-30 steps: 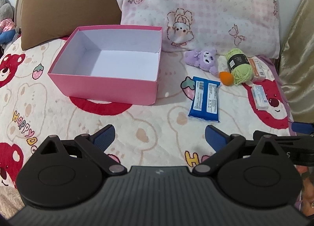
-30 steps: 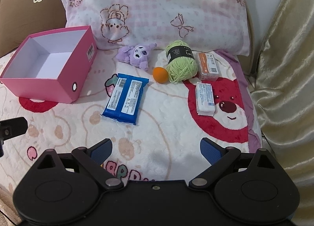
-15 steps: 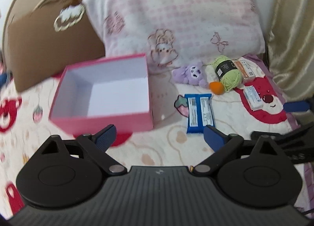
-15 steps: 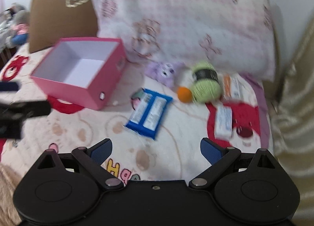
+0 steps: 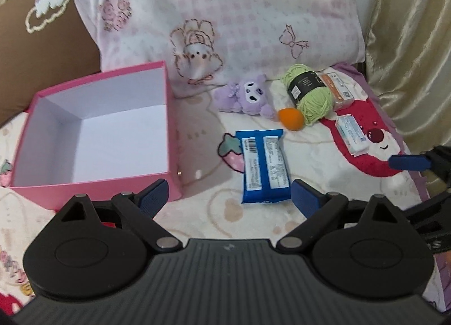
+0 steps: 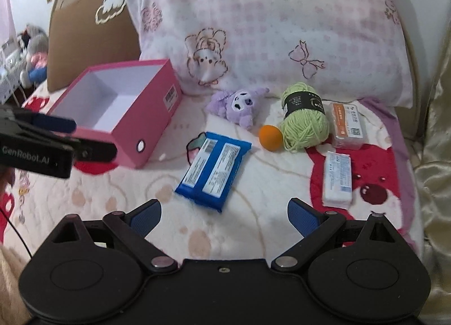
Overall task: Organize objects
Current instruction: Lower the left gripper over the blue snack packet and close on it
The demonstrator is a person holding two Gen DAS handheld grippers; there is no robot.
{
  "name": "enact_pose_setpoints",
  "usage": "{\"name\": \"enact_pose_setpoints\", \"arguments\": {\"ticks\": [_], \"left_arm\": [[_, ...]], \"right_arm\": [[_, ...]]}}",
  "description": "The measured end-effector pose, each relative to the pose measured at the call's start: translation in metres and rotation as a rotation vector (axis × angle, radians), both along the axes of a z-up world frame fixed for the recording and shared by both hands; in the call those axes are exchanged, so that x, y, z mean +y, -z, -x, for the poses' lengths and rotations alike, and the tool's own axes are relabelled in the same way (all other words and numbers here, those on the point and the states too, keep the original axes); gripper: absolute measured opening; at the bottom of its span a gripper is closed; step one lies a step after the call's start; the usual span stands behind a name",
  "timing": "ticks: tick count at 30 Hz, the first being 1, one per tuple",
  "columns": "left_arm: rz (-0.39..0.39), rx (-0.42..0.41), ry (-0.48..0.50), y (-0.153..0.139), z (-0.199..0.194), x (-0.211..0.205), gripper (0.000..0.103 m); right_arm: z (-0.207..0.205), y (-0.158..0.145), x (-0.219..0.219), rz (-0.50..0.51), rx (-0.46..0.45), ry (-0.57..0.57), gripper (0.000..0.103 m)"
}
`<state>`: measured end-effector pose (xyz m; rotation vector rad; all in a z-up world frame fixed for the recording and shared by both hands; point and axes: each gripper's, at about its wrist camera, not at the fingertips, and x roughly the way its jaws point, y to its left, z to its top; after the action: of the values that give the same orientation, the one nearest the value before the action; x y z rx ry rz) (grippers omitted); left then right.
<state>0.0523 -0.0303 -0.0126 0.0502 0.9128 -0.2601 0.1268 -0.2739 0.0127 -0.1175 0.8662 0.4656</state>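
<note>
Both grippers had swung in over the bed since a second earlier, so that the pink box (image 5: 93,133) and the scattered items stood larger in each view, and the left gripper's view had rolled so the box sat tilted. The left gripper (image 5: 229,195) hung with its jaws wide apart and nothing between them, above the blanket (image 5: 310,155), its left finger over the box's near right corner and its right finger just beside the near end of the blue packet (image 5: 265,167). The right gripper (image 6: 224,216) also stood spread wide and empty, the near corner of the blue packet lying between its fingers on the blanket below. The box lay open and empty, white inside, on the left, in front of a brown cushion (image 5: 42,28). Right of it lay the blue packet, label side up. Farther back, against the pink checked pillow (image 5: 239,14), sat a purple plush toy (image 5: 248,95), then a green yarn ball (image 5: 310,96) with a dark band, an orange ball (image 5: 291,119) touching the yarn's near side, and an orange-and-white pack (image 5: 338,90) just beyond the yarn. A white tissue pack (image 5: 352,134) lay nearer, on the red bear print. A gold curtain (image 5: 408,43) hung along the right.
</note>
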Motion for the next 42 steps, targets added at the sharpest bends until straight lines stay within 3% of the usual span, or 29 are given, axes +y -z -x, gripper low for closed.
{"name": "enact_pose_setpoints", "arguments": {"ticks": [3,13,15,17,23,26,28,35,40,42], "left_arm": [[0.028,-0.029,-0.007,0.013,-0.005,0.001,0.092],[0.167,-0.026,-0.038,0.064,-0.019,0.003,0.091],[0.173,-0.025,-0.042,0.070,-0.021,0.002,0.091],[0.179,-0.037,-0.049,0.076,-0.021,0.003,0.091],[0.215,-0.066,-0.046,0.095,-0.026,-0.001,0.091],[0.227,-0.070,0.034,0.109,-0.027,-0.013,0.090],[0.201,-0.068,0.046,0.114,-0.029,-0.019,0.086],[0.231,-0.035,0.038,0.124,-0.038,-0.017,0.076],[0.293,0.025,0.000,0.139,-0.050,-0.011,0.054],[0.312,0.037,-0.014,0.145,-0.052,-0.008,0.050]], "right_arm": [[-0.005,0.017,0.003,0.025,-0.062,0.039,0.097],[-0.014,0.046,0.017,-0.052,-0.070,-0.038,0.092],[-0.016,0.051,0.023,-0.054,-0.075,-0.055,0.081],[-0.018,0.057,0.028,-0.065,-0.065,-0.072,0.076],[-0.030,0.075,0.038,-0.075,0.012,-0.061,0.075],[-0.033,0.084,0.040,-0.054,0.066,-0.069,0.058],[-0.031,0.085,0.041,-0.057,0.074,-0.080,0.059],[-0.029,0.091,0.046,-0.021,0.075,-0.120,0.056],[-0.038,0.096,0.049,-0.017,0.105,-0.110,0.055],[-0.041,0.098,0.049,-0.019,0.102,-0.106,0.052]]}}
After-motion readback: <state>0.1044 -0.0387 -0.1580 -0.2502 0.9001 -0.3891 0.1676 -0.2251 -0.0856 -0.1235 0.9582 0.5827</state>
